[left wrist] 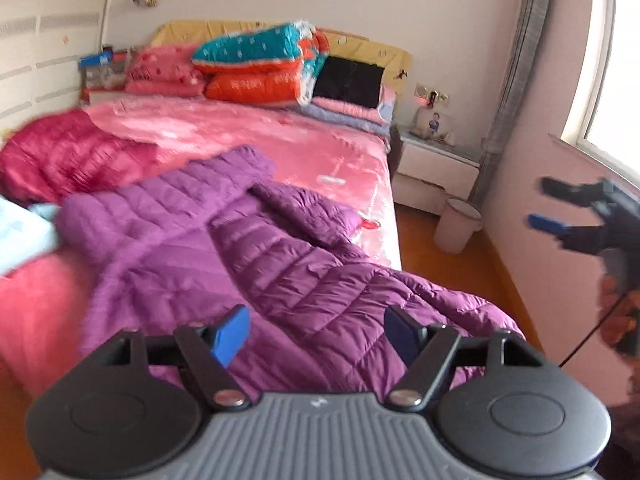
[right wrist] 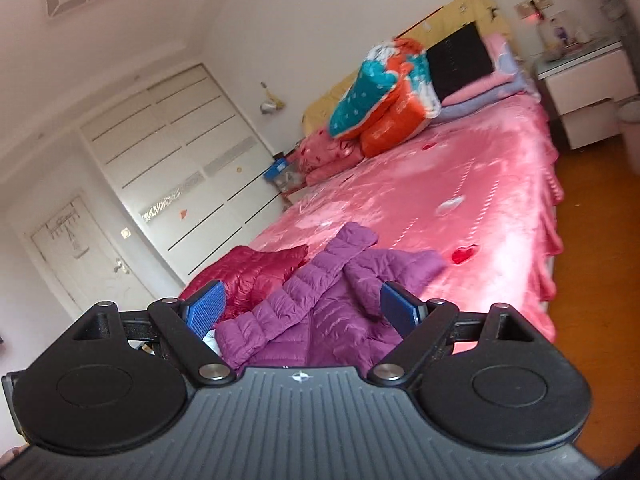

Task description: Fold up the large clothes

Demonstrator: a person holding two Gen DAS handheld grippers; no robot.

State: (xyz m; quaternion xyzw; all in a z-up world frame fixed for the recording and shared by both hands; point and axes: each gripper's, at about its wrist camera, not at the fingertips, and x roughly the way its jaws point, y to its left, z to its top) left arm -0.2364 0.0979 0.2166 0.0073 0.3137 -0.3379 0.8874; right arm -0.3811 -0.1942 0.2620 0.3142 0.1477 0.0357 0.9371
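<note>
Purple down jacket point(left wrist: 248, 248) lies spread and rumpled at the foot of the bed point(left wrist: 280, 140), one sleeve crossed over its body, hem overhanging the near edge. Crimson down jacket point(left wrist: 68, 156) lies just beside it. My left claw point(left wrist: 316, 332) hovers above the purple hem, jaws wide apart, gripping nothing. My right claw point(right wrist: 302, 310) is likewise spread and empty, held off to the side. I judge folding not yet begun; next move calls for seizing a sleeve or hem
</note>
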